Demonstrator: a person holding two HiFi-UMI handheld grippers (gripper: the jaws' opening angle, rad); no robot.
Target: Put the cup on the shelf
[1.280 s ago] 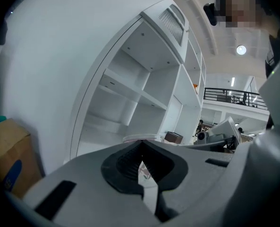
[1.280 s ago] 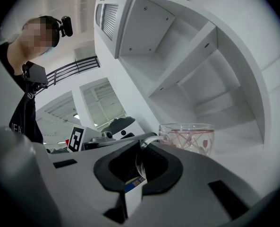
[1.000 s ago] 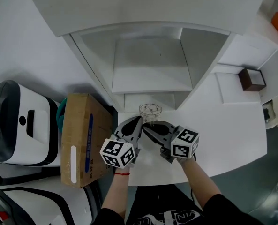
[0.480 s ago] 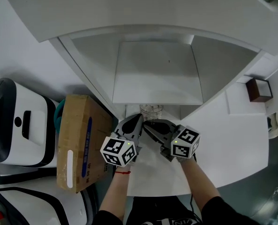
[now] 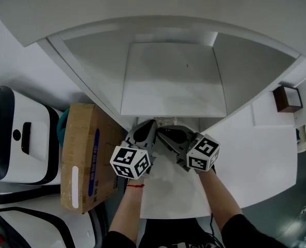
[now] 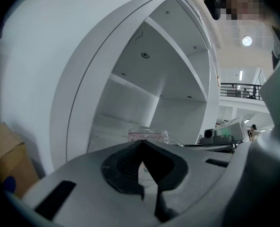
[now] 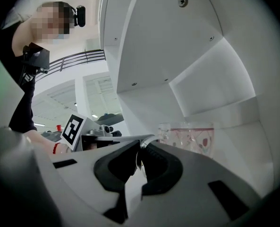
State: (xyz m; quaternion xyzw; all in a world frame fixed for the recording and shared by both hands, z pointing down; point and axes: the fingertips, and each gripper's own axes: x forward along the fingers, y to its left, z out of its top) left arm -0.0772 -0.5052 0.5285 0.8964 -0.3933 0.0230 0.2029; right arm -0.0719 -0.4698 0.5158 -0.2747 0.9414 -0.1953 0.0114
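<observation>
A clear glass cup [image 5: 165, 121] with a red pattern stands at the front edge of the white shelf's lower compartment [image 5: 173, 87], half hidden under the shelf's overhang. My right gripper [image 5: 160, 130] is shut, and in the right gripper view a thin curved part of the cup [image 7: 189, 137] runs between the right gripper's [image 7: 140, 148] tips. My left gripper [image 5: 151, 124] is shut beside it. In the left gripper view the cup [image 6: 147, 135] rises just behind the left gripper's [image 6: 142, 143] tips; whether these pinch it is hidden.
A cardboard box [image 5: 83, 154] lies close on the left, with a white and black machine [image 5: 13, 133] beyond it. A small brown box [image 5: 287, 98] sits on a ledge at the right. The white table [image 5: 245, 149] spreads to the right of my arms.
Both grippers and the cup have shifted forward toward the shelf opening. The cup now sits partly under the shelf's overhang. The jaws stay shut.
</observation>
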